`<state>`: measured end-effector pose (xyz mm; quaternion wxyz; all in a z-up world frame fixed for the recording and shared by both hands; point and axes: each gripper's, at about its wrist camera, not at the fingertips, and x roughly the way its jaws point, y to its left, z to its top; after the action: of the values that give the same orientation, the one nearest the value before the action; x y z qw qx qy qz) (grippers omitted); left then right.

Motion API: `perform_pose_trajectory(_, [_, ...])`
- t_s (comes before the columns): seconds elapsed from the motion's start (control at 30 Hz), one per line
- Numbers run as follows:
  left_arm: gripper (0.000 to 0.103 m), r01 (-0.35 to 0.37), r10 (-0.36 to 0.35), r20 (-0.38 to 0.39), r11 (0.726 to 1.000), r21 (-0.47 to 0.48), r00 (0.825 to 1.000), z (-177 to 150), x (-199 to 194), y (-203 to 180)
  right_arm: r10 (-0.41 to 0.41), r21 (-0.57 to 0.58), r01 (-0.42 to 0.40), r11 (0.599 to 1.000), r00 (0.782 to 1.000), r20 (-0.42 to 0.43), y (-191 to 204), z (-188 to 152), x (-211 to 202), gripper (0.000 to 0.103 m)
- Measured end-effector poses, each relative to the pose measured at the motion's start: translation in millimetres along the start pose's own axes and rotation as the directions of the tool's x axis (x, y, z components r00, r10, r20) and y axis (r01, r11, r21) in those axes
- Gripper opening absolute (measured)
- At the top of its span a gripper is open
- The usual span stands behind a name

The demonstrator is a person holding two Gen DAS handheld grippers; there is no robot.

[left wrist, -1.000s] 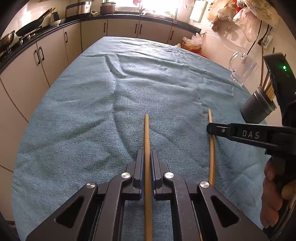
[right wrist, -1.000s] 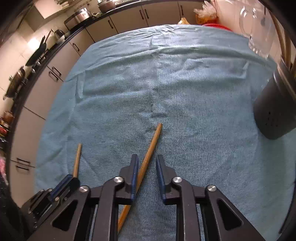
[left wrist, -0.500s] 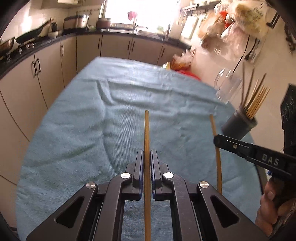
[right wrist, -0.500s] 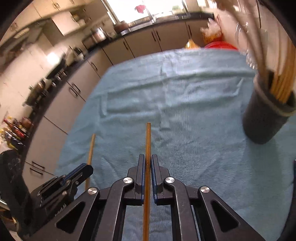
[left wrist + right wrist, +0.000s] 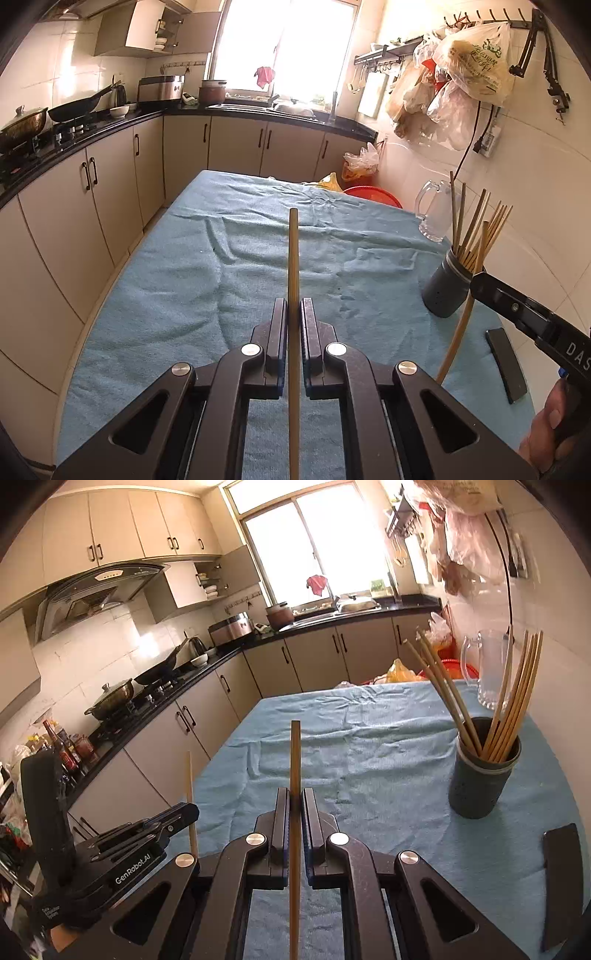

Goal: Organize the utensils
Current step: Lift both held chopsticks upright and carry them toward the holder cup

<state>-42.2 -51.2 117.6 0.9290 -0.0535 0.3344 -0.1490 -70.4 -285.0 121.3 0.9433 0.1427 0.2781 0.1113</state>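
My left gripper (image 5: 294, 308) is shut on a wooden chopstick (image 5: 293, 258) that sticks out forward above the blue cloth (image 5: 184, 295). My right gripper (image 5: 295, 798) is shut on a second wooden chopstick (image 5: 295, 757), also lifted off the cloth. A dark round holder (image 5: 480, 779) with several chopsticks stands at the right of the table, ahead and right of both grippers. In the left wrist view the right gripper (image 5: 474, 284) and its chopstick (image 5: 458, 332) show just in front of the holder (image 5: 445, 288). In the right wrist view the left gripper (image 5: 190, 810) shows at lower left.
A clear glass mug (image 5: 491, 672) stands behind the holder near the wall. A flat dark object (image 5: 561, 882) lies on the cloth at the right edge. Kitchen cabinets (image 5: 92, 206) run along the left and far side. A red basin (image 5: 373, 195) sits beyond the table.
Both grippers rose off the cloth with their chopsticks and tilted up. The right gripper shut on its chopstick, lifted it and moved toward the holder.
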Motion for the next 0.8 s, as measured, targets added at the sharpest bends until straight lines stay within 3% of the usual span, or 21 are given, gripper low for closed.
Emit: perform_pose_trajectory(0.8, [0.006,0.003,-0.004,0.05,1.0,0.028,0.999,1,-26,-12,-0.004,0.024,0.003,1.0,0.999,0.031,-10,-4,-25,0.006])
